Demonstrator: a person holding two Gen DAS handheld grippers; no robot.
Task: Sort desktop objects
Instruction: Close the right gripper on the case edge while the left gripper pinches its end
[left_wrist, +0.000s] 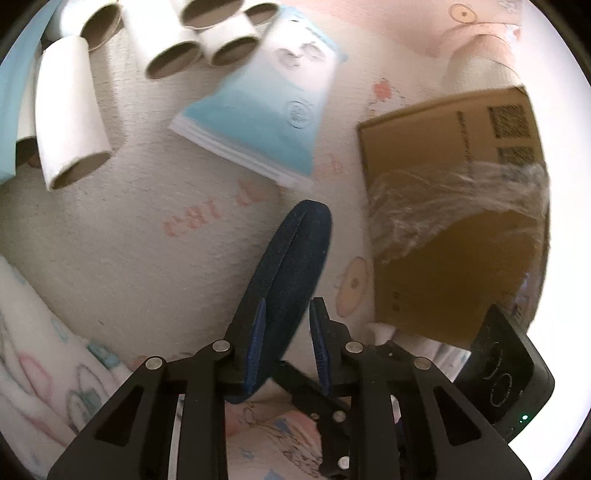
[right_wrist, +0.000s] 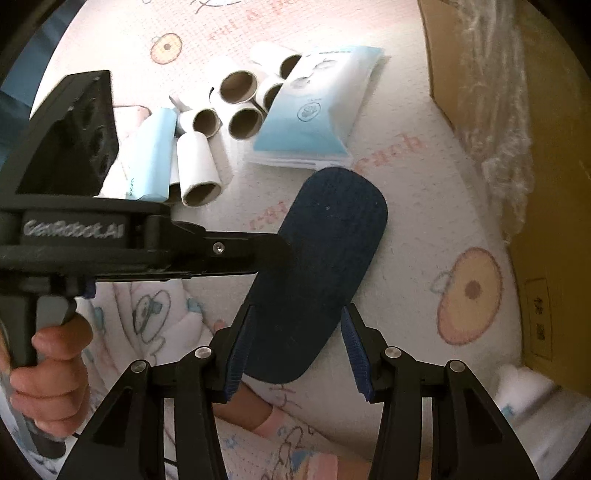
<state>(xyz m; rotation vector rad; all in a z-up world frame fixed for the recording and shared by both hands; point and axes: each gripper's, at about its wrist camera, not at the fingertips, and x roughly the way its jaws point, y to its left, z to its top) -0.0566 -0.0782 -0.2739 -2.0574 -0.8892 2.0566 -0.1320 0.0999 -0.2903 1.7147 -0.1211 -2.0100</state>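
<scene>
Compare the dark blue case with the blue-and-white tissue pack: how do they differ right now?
The dark blue case is one deep navy, with rounded ends; the tissue pack is pale blue and white, with squarer corners and printed marks. The case sits between the left tongs and the right tongs; the pack lies untouched beside the cardboard tubes. Both are flat, soft-looking items over the same patterned cloth.
</scene>
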